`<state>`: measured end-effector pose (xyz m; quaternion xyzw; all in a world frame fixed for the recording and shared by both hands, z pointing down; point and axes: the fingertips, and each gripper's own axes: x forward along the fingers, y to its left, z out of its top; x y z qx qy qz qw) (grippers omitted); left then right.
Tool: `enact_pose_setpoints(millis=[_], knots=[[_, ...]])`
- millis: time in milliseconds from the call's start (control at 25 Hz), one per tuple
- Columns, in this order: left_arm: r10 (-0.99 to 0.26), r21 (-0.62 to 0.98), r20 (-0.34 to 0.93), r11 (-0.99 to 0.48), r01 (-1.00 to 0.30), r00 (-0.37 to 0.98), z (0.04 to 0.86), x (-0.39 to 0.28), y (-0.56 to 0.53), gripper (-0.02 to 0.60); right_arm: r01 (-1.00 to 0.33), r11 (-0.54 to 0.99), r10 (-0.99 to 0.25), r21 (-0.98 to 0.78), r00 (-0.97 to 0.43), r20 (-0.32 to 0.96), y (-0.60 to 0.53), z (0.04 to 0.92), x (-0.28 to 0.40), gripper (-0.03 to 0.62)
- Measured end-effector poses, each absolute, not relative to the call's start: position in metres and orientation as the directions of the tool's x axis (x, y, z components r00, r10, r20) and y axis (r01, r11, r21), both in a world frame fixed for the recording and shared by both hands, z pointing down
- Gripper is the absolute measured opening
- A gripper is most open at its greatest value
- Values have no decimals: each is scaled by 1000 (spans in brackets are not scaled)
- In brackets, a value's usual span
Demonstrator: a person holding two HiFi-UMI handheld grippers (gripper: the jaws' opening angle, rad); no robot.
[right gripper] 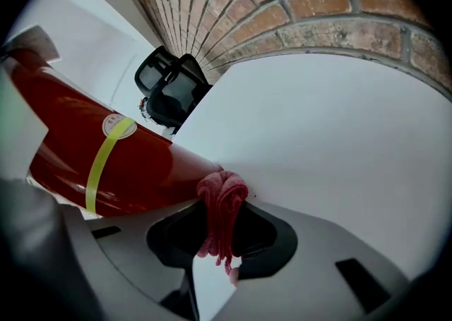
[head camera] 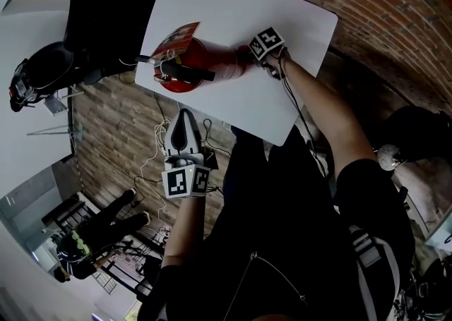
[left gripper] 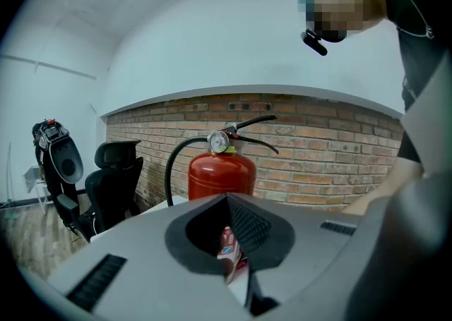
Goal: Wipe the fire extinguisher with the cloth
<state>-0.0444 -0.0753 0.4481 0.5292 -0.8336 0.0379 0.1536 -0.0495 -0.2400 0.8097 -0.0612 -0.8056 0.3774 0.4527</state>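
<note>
Pinching the cloth against the fire extinguisher, right hand-held gripper; left hand-held gripper closed.

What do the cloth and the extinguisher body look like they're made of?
Cloth: soft reddish-pink fabric, probably terry or microfibre; it bunches in fuzzy folds in the right gripper. Fire extinguisher: probably painted metal, glossy red; smooth skin with sheen. Its yellow band looks like tape or a sticker.
</note>
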Motion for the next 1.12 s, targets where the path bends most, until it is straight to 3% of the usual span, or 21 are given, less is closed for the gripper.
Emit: enact_pose_setpoints(millis=[1120], knots=[[-900, 117, 233, 402, -908, -368, 421, -38, -73, 11, -188, 695, 415, -694, -683, 601, -235, 719, -46, 114]])
